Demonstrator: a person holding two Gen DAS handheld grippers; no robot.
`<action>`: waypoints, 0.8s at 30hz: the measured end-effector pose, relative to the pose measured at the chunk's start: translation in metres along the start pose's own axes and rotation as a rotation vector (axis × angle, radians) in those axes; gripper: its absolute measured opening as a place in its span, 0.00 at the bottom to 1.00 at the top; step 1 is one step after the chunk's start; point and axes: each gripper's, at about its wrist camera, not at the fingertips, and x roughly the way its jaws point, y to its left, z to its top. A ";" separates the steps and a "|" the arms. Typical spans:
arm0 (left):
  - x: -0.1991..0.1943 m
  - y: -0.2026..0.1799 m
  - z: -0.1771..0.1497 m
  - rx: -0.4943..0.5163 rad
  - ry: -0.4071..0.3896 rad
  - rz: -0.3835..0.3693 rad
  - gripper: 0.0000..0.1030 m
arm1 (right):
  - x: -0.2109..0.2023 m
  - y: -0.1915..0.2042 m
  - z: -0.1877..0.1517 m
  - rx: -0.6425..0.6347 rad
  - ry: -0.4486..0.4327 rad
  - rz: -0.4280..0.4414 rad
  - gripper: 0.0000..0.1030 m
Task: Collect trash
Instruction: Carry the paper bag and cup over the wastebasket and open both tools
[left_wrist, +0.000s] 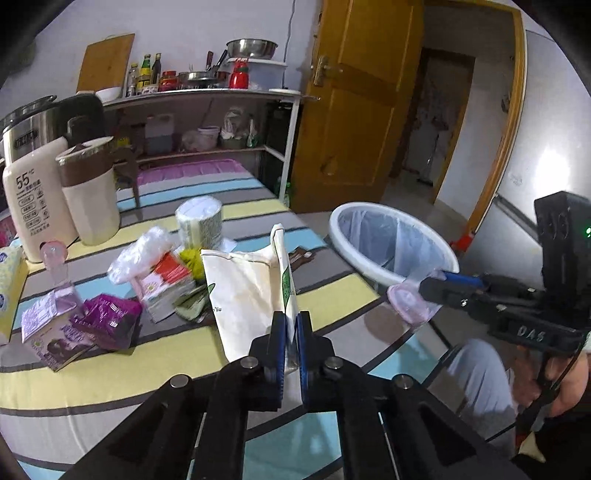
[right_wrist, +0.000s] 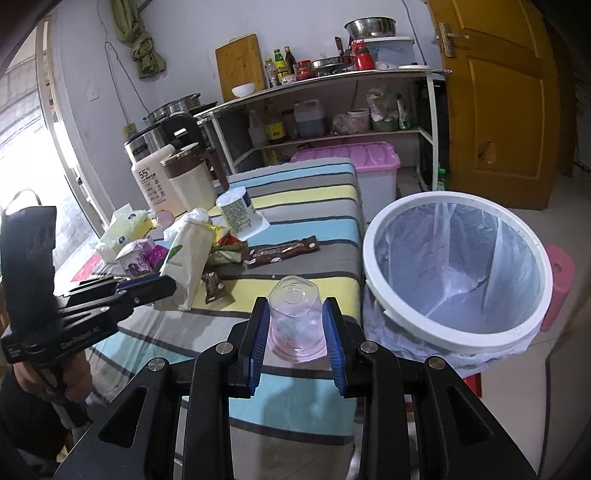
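My left gripper (left_wrist: 291, 325) is shut on a white paper bag (left_wrist: 247, 291) with a green leaf print, held over the striped table; the bag also shows in the right wrist view (right_wrist: 186, 258). My right gripper (right_wrist: 295, 314) is shut on a clear pinkish plastic cup (right_wrist: 295, 317), held upside down above the table edge, left of the white trash bin (right_wrist: 391, 310) lined with a clear bag. In the left wrist view the cup (left_wrist: 410, 299) hangs by the bin's rim (left_wrist: 347, 214). Other trash lies on the table: a brown wrapper (right_wrist: 282, 251), a purple packet (left_wrist: 107, 321), a red-and-white carton (left_wrist: 166, 280).
A white thermos (left_wrist: 29, 206), a brown-lidded jug (left_wrist: 88, 195), a kettle (left_wrist: 33, 125) and a tissue box (left_wrist: 9, 280) stand at the table's far left. A paper roll (left_wrist: 199, 221) stands mid-table. A shelf rack (right_wrist: 332, 110), pink-lidded bin (right_wrist: 369, 162) and wooden door (right_wrist: 498, 92) are behind.
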 end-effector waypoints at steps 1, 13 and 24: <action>0.002 -0.004 0.003 0.003 -0.003 -0.008 0.06 | -0.001 -0.001 0.000 0.002 -0.005 -0.004 0.30; 0.046 -0.058 0.038 0.052 0.008 -0.126 0.06 | -0.020 -0.056 0.012 0.062 -0.064 -0.130 0.30; 0.104 -0.102 0.063 0.103 0.067 -0.222 0.06 | -0.017 -0.106 0.017 0.109 -0.062 -0.238 0.30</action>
